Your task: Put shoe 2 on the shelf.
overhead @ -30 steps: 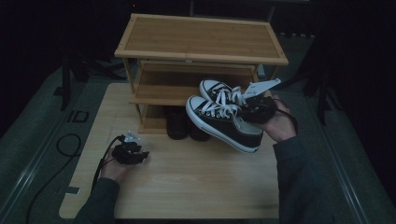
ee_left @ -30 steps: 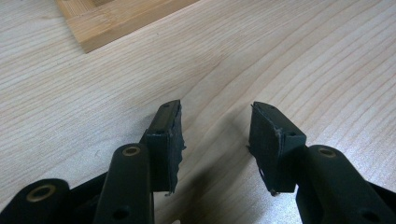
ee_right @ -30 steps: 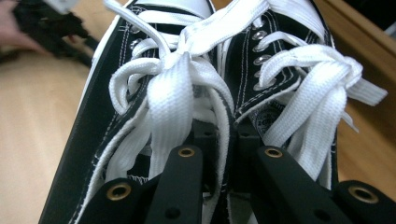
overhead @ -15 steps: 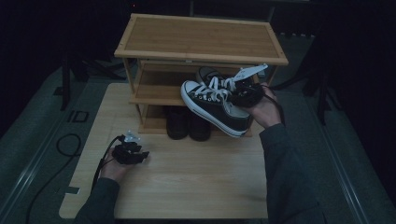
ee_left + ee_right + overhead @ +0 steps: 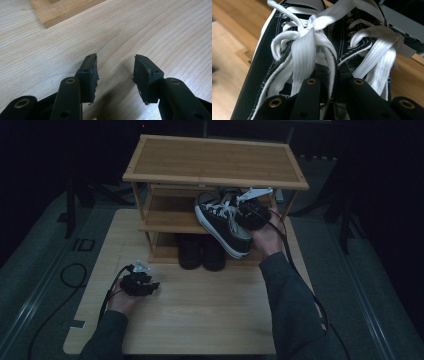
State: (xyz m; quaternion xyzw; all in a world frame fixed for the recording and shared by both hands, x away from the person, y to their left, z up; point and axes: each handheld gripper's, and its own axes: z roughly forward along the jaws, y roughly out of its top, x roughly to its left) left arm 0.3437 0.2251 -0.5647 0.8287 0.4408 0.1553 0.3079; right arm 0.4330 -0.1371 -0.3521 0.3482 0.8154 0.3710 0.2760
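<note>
A pair of black canvas sneakers (image 5: 223,222) with white laces (image 5: 305,47) hangs tilted at the front of the bamboo shoe rack (image 5: 215,162), toes over its middle shelf (image 5: 165,220). My right gripper (image 5: 246,214) is shut on them. In the right gripper view its jaws pinch the two shoes' inner collars together (image 5: 332,75). My left gripper (image 5: 145,285) rests low on the wooden table at the front left. It is open, with only bare wood between its pads (image 5: 115,72).
A dark pair of shoes (image 5: 201,252) stands on the rack's lowest tier. The pale wooden table (image 5: 200,320) lies in front of the rack. A black cable (image 5: 70,275) loops on the floor at the left. A corner of the rack base (image 5: 57,10) lies beyond the left gripper.
My right hand has carried the sneakers leftward and farther in, from in front of the rack's right side to the middle shelf's front. The left gripper has stayed put.
</note>
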